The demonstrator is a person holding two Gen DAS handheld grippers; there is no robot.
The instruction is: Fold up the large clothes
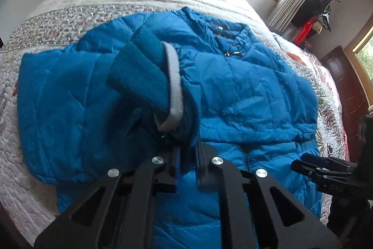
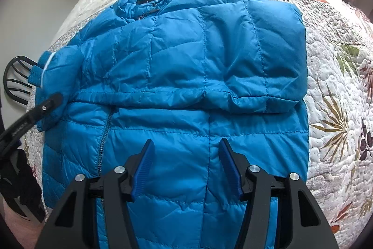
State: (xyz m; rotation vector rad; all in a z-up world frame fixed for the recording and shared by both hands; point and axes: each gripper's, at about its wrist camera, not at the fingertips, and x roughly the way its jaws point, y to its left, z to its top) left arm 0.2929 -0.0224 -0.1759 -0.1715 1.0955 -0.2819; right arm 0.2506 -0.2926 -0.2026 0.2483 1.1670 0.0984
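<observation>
Blue jacket (image 2: 186, 57) spread on bed (image 2: 338, 62), sleeve (image 1: 149, 76) pinched by left gripper (image 1: 187, 151), right gripper (image 2: 186, 165) held spread above jacket.

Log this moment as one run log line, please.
jacket: flat on bed | left gripper: shut on sleeve | right gripper: open over hem

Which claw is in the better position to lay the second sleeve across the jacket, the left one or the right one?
Probably the left. The left claw is already shut on the sleeve and holds it above the blue jacket. The right claw is open and empty over the lower part of the jacket.
</observation>
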